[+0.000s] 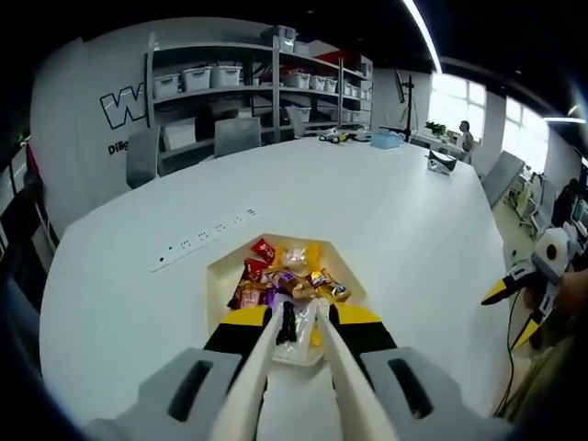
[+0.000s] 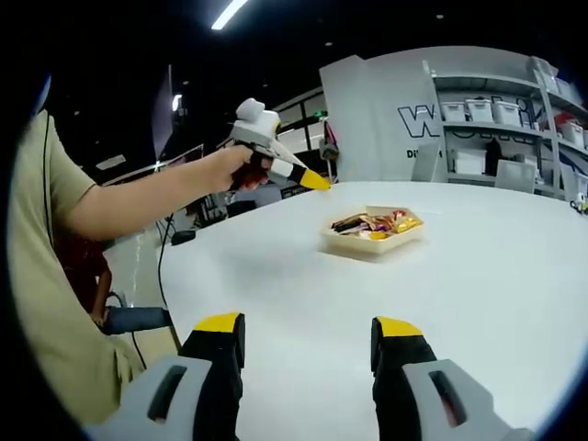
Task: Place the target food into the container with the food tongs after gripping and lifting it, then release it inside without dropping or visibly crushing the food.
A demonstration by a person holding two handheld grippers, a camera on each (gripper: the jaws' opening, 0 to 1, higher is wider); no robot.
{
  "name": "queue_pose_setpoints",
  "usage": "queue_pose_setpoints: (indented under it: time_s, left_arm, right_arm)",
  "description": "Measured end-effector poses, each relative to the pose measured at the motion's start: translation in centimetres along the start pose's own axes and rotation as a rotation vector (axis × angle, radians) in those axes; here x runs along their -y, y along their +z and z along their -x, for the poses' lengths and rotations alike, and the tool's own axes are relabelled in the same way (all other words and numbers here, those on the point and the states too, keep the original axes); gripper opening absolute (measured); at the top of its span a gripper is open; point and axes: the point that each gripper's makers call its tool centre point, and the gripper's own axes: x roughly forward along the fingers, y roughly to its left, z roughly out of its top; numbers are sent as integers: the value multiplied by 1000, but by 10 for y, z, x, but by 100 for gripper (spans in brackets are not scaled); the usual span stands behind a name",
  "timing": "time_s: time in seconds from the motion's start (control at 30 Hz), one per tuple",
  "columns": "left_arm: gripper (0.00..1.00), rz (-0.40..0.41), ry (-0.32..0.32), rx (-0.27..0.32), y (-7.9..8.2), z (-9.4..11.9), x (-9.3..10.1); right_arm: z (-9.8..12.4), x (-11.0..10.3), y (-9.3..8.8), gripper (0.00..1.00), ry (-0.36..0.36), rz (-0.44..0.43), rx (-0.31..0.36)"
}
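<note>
both tongs (image 1: 296, 360) arms in the left tool (image 1: 299, 323) hide part of the tray (image 1: 223, 276); right tool (image 2: 309, 344) wide.

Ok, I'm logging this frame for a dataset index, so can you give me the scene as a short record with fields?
surface: white table
container: beige tray on the table
contents: wrapped snacks, mixed colours
left gripper: shut on food tongs, tong tips at the tray's near end
right gripper: open, empty, above bare table, apart from the tray
background: shelving with storage bins
</note>
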Motion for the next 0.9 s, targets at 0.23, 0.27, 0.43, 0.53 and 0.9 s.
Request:
queue_pose_setpoints:
  time_s: [0.23,0.27,0.43,0.53,0.9]
  left_arm:
    - [23,5,3,9,-10,13,0]
    - [23,7,3,10,-10,14,-1]
    - [23,18,7,22,-16,24,-2]
    - [23,21,10,26,-22,31,-1]
    - [23,27,14,42,-37,48,4]
  right_arm:
    - [-7,-7,1,53,15,8,-6]
    - [-8,-8,1,53,16,9,-6]
    - [-14,-14,2,53,28,14,-11]
    - [-17,-16,2,53,34,18,-13]
    - [-24,-19,4,53,47,30,-17]
